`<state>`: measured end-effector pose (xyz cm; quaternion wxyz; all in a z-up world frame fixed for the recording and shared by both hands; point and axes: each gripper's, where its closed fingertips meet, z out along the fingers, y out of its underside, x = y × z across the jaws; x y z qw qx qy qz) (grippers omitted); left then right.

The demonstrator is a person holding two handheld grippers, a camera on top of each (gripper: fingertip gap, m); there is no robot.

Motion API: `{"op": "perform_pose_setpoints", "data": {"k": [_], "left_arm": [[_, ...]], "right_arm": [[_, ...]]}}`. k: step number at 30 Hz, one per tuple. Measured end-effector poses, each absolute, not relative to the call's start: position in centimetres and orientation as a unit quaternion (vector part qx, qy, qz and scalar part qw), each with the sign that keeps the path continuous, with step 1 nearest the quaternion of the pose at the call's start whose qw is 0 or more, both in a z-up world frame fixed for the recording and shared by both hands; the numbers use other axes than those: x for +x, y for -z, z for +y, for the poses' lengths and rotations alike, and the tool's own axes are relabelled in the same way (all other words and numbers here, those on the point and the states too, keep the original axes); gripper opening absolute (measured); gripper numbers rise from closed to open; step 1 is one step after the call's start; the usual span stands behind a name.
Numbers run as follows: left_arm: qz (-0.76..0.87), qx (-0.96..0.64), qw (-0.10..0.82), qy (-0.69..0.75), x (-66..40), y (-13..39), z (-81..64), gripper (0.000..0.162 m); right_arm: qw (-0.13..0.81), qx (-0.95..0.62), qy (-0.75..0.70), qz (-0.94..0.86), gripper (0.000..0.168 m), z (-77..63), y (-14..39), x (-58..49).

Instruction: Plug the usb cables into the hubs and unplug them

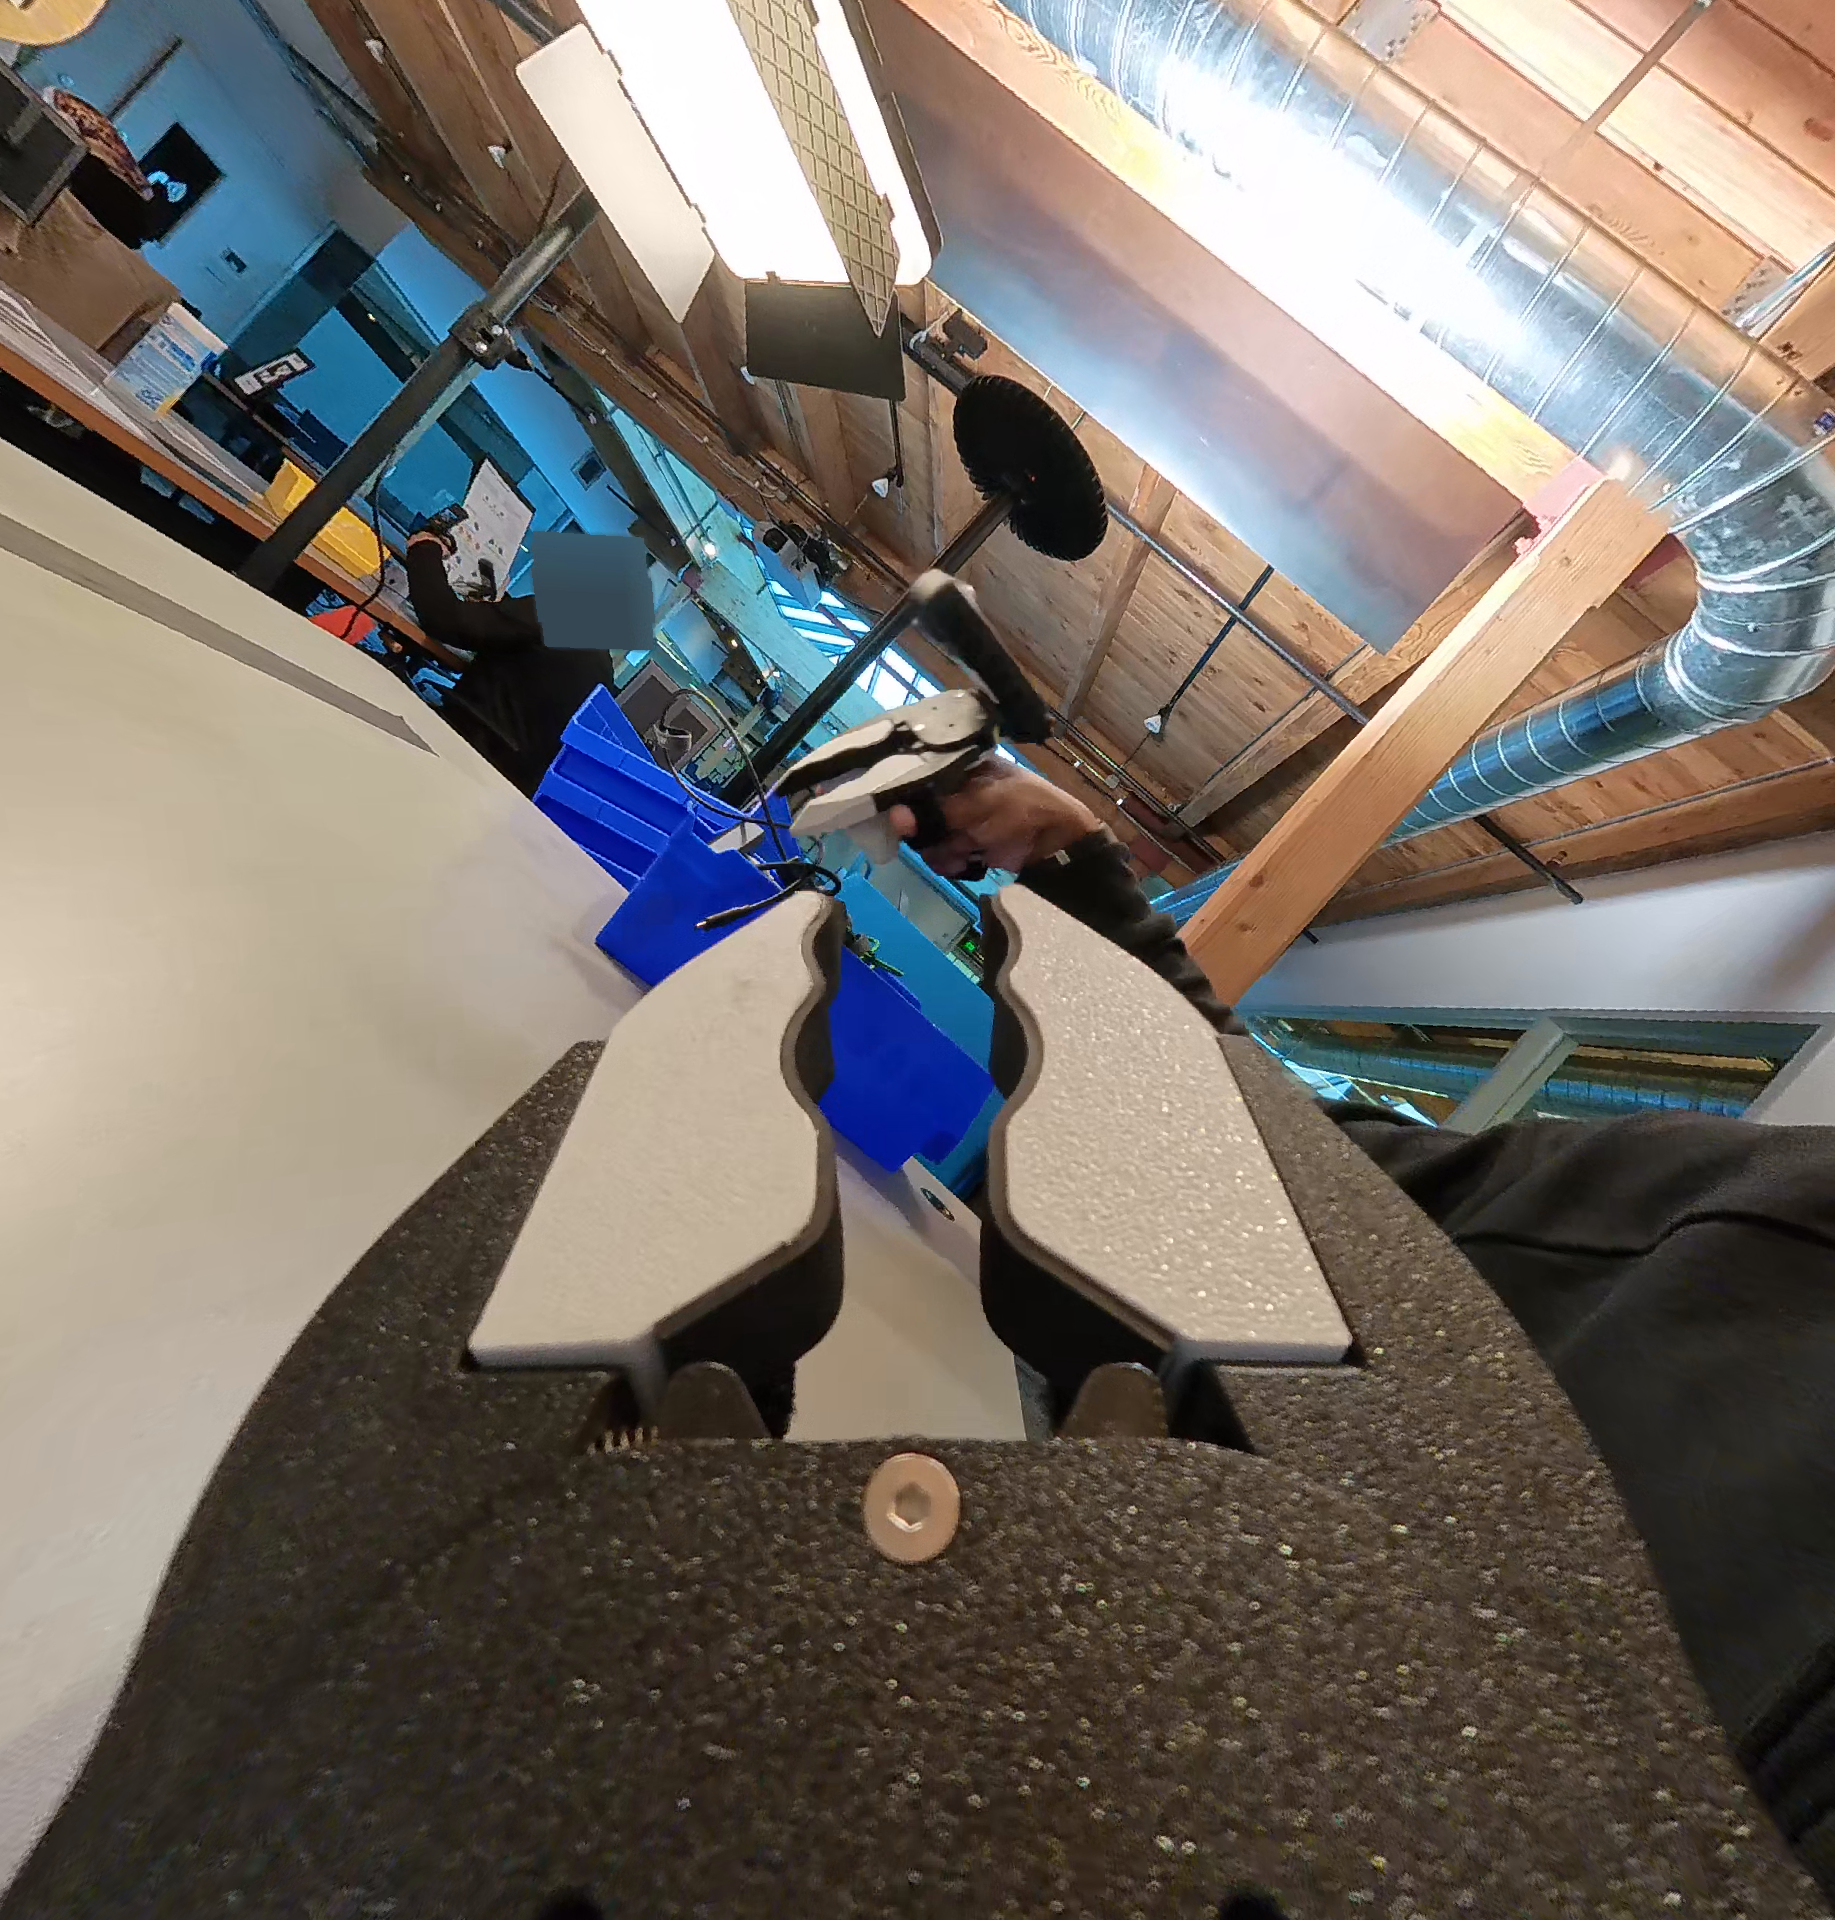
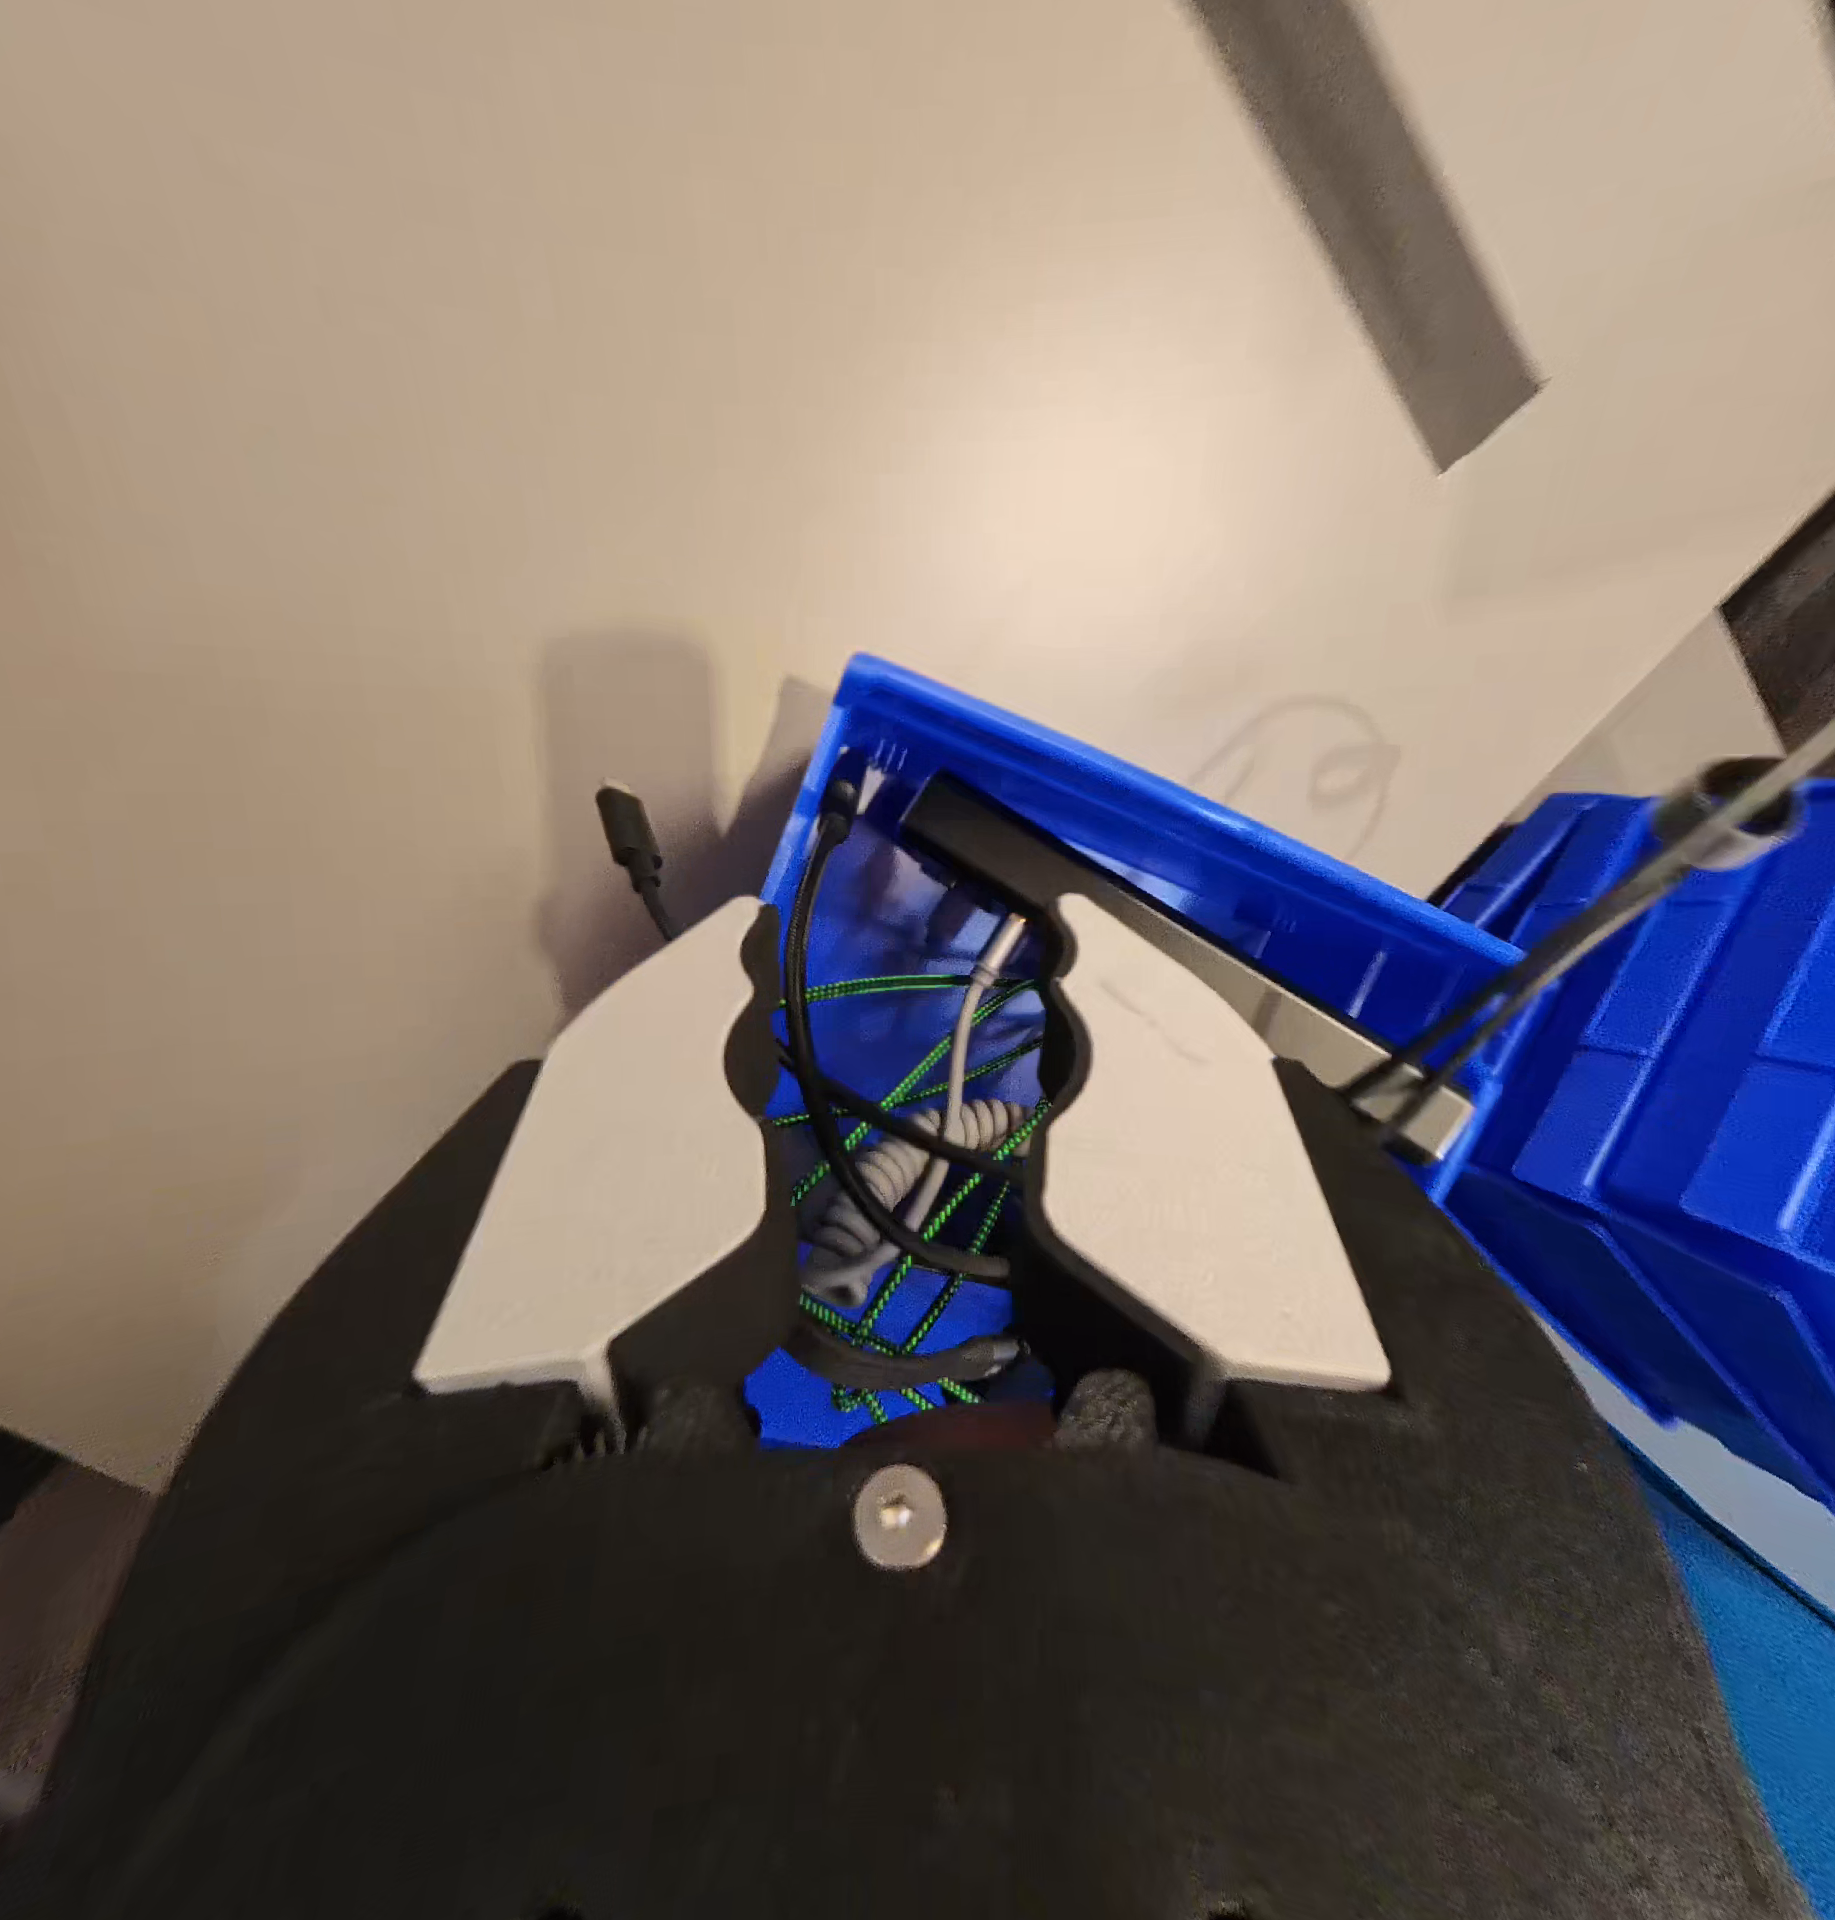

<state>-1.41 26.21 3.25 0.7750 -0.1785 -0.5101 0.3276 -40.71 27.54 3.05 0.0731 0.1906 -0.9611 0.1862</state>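
A: Over the blue bin [image 2: 1152, 821] on the white bench [image 2: 477, 520], my right claw [image 2: 908, 945] is parted, holding nothing; green-braided, black & grey coiled cables [image 2: 892, 1153] lie tangled inside.

B: Hub?

A: Prob. the dark bar [image 2: 1006, 842] at the rim, blurry. Left claw [image 1: 911, 920] narrowly parted, empty, tilted up.

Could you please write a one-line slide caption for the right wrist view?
Open right hand-held gripper poised over a blue bin of tangled green-black, grey and black cables.
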Motion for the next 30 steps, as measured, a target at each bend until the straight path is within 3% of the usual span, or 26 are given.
{"op": "perform_pose_setpoints", "data": {"k": [4,8,17,24,27,30], "left_arm": [[-0.507,-0.197,0.773,-0.328,-1.5,-3.4,26.7,0.025],[-0.517,-0.243,0.728,-0.380,-0.9,-3.6,26.6,0.027],[-0.607,-0.289,0.442,-0.594,11.9,-5.0,19.8,0.076],[-0.752,-0.226,0.090,-0.613,29.3,-2.9,14.6,0.083],[-0.797,-0.204,0.042,-0.567,33.0,0.2,14.1,0.081],[-0.830,-0.207,0.045,-0.515,34.3,3.4,13.1,0.065]], "right_arm": [[0.068,0.145,-0.283,-0.945,0.053,30.4,-6.6,-40.8],[0.055,0.130,-0.277,-0.950,0.053,37.2,-5.1,-39.3],[0.024,0.055,-0.311,-0.949,0.059,46.2,0.7,-37.1],[0.036,0.001,-0.344,-0.938,0.057,48.1,3.0,-37.8],[0.046,0.005,-0.335,-0.941,0.050,48.3,4.0,-37.6],[0.070,0.012,-0.332,-0.941,0.034,47.9,4.2,-38.2]]}}
